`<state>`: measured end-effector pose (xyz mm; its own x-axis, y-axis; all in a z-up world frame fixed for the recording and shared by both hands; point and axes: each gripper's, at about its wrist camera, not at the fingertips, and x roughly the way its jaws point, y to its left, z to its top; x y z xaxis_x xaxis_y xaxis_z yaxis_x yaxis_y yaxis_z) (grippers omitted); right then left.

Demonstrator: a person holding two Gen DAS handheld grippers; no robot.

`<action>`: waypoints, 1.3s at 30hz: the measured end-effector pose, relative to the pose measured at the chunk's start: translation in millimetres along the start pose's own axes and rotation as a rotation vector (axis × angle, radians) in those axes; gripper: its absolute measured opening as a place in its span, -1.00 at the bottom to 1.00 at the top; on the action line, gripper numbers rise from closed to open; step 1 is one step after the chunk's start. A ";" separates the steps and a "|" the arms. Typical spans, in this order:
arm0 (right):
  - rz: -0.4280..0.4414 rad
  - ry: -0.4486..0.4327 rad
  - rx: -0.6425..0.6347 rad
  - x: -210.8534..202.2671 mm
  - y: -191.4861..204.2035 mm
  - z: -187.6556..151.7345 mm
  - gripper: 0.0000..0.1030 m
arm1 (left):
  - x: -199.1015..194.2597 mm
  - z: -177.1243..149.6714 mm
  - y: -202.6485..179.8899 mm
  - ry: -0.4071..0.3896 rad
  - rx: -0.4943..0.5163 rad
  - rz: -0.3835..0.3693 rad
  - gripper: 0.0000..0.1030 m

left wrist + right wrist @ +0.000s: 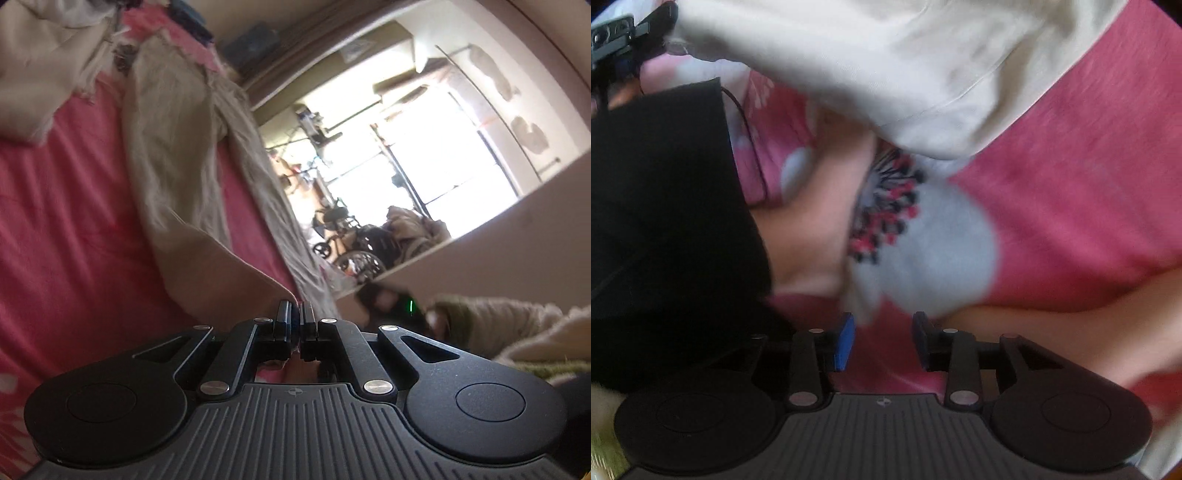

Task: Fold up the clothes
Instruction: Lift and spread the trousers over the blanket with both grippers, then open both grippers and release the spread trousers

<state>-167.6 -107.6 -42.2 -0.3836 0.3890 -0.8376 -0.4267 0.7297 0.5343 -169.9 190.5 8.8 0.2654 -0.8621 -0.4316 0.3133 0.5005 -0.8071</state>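
**Left tool pinching the beige garment, right tool hanging open over the bedspread**

Starting closest to you: your left tool has its two black fingers squeezed together on an edge of the beige garment, so it's clamped on fabric. From that pinch the cloth runs away from you across the pink bedspread, rumpled, with frayed-looking edges further up. Can't tell what kind of garment it is, too blurry.

Your right tool is spread wide with nothing between the fingers. One blue pad shows on the left finger. Right past it is the bedspread's big pale flower print with dark and red specks at its centre. A black sleeve fills the left side of that view, and above it the beige garment drapes over the top, lifted off the bed. Your left tool peeks in at the top-left corner there, holding that same cloth.

Farther off in the left view, a doorway opens onto a bright, cluttered room.
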 end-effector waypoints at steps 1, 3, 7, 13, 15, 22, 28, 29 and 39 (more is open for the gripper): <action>-0.035 -0.018 -0.024 -10.5 1.5 3.9 -0.27 | -1.1 -1.8 -1.7 -0.001 -0.002 0.008 -0.98; -0.082 -0.100 -0.042 -38.2 -1.3 13.2 -0.27 | -3.4 -5.5 -5.2 -0.003 -0.007 0.023 -0.98; -0.127 -0.276 -0.035 -81.1 -4.0 46.5 -0.27 | -10.4 -13.0 -11.2 -0.015 -0.024 0.059 -0.98; -0.170 -0.435 0.032 -103.7 -4.0 71.8 -0.27 | -39.0 -30.2 -19.1 -0.096 -0.081 0.143 -0.96; -0.221 -0.462 0.034 -116.9 -5.3 65.6 -0.27 | -46.2 -34.4 -19.6 -0.139 -0.123 0.177 -0.95; -0.430 -0.663 0.103 -192.0 2.7 25.0 -0.28 | -48.1 5.1 -42.2 -0.283 -0.091 0.289 -0.69; -0.525 -0.883 0.206 -255.6 25.0 -13.9 -0.28 | -1.2 67.3 -72.3 -0.232 0.007 0.273 -0.51; -0.537 -0.922 0.216 -267.7 28.8 -19.2 -0.27 | 10.6 79.8 -76.5 -0.201 0.028 0.285 -0.50; -0.688 -0.986 0.150 -314.2 13.3 16.1 -0.28 | 155.2 168.4 -95.1 0.221 0.359 0.594 -0.41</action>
<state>-39.6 -211.0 226.2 0.7030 0.1075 -0.7030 -0.1716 0.9849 -0.0210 -4.9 22.4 86.4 0.3052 -0.4139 -0.8576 0.4634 0.8513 -0.2460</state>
